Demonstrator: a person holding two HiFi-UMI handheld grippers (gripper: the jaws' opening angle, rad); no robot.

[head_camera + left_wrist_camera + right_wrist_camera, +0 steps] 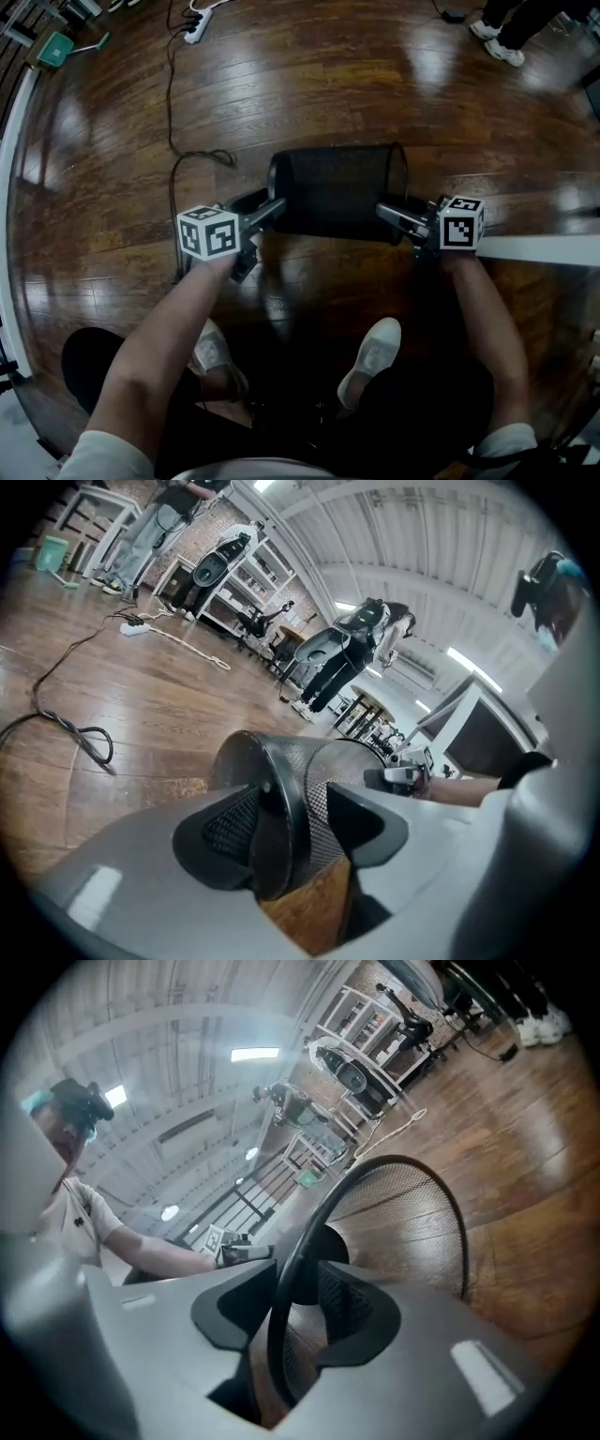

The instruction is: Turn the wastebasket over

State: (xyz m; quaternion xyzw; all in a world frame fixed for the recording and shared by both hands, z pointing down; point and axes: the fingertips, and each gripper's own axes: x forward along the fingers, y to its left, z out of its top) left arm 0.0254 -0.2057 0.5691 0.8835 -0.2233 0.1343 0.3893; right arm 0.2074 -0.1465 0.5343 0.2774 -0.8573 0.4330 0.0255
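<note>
The black mesh wastebasket point(337, 187) lies on its side on the wooden floor point(375, 75). Its long axis runs across in front of the person, from one gripper to the other. The narrower closed base points toward the left gripper point(267, 206), and the wider open mouth points toward the right gripper point(389, 211).

In the left gripper view, the left gripper point(295, 808) has its jaws spread wide. The basket's base edge point(281, 799) stands between them, and a strip of mesh wall shows between that edge and the jaw on the mouth side, so nothing is clamped. In the right gripper view, the right gripper point(300, 1297) also has its jaws apart. The thin rim of the mouth point(309, 1222) passes between them with a gap on either side.

Beyond the wastebasket, away from the person, the boards stretch bare and shiny. Past the base end a black cable point(173, 103) loops on the floor, then runs off to a white power strip point(197, 23) far beyond. Past the mouth end, just beside the right gripper, a white strip point(544, 248) lies on the floor. On the near side of the basket are the person's two pale shoes point(370, 361). Another person's feet point(502, 42) stand well off, far beyond the mouth end.

Each gripper's cube point(208, 232) carries black-and-white square markers.
</note>
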